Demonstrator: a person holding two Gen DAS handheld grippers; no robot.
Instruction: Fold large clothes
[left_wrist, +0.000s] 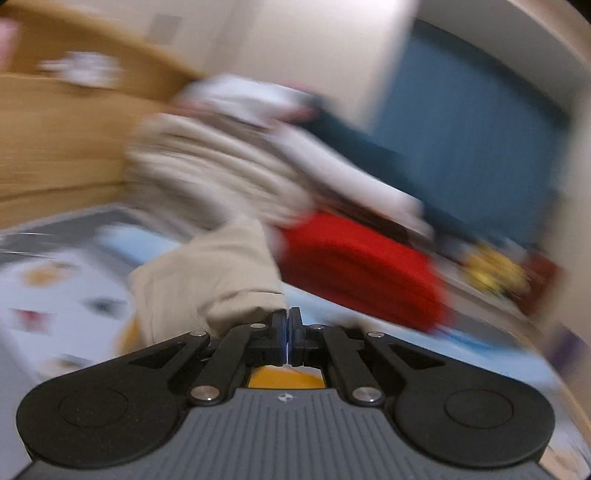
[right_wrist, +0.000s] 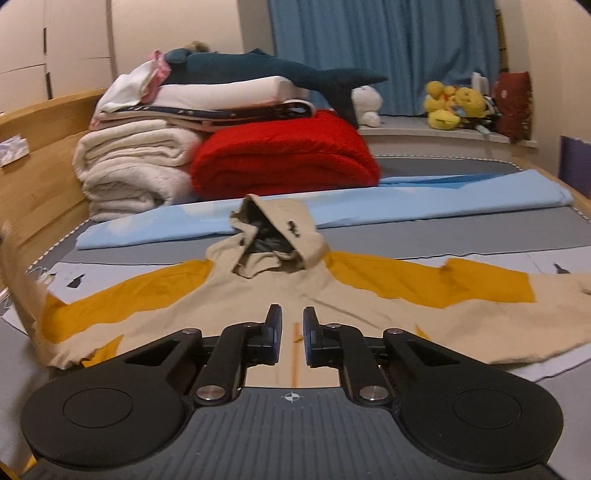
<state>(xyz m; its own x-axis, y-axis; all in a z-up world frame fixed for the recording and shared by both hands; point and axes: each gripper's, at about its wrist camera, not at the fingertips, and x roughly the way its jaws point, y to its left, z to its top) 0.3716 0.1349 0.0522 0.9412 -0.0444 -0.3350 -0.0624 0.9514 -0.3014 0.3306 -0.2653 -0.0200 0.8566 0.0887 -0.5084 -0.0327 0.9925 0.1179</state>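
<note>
A beige and mustard hooded jacket (right_wrist: 280, 295) lies spread flat on the near part of the bed (right_wrist: 443, 236), hood toward the far end and sleeves stretched out left and right, which suits a fold that brings the sleeves in over the body. The left gripper (left_wrist: 287, 318) has its jaws pressed together on a bunch of beige cloth, apparently the end of the left sleeve (left_wrist: 207, 280); that view is heavily blurred, and in the right wrist view a beige strip rises at the far left edge, so the sleeve is probably held up clear of the bed. The right gripper (right_wrist: 292, 325) hangs over the middle of the jacket's body, jaws narrowly apart with nothing between them that I can make out, likely placed to pin the cloth. Folded blankets (right_wrist: 284, 158) and soft toys (right_wrist: 454, 105) sit at the far end, well apart from the jacket.
</note>
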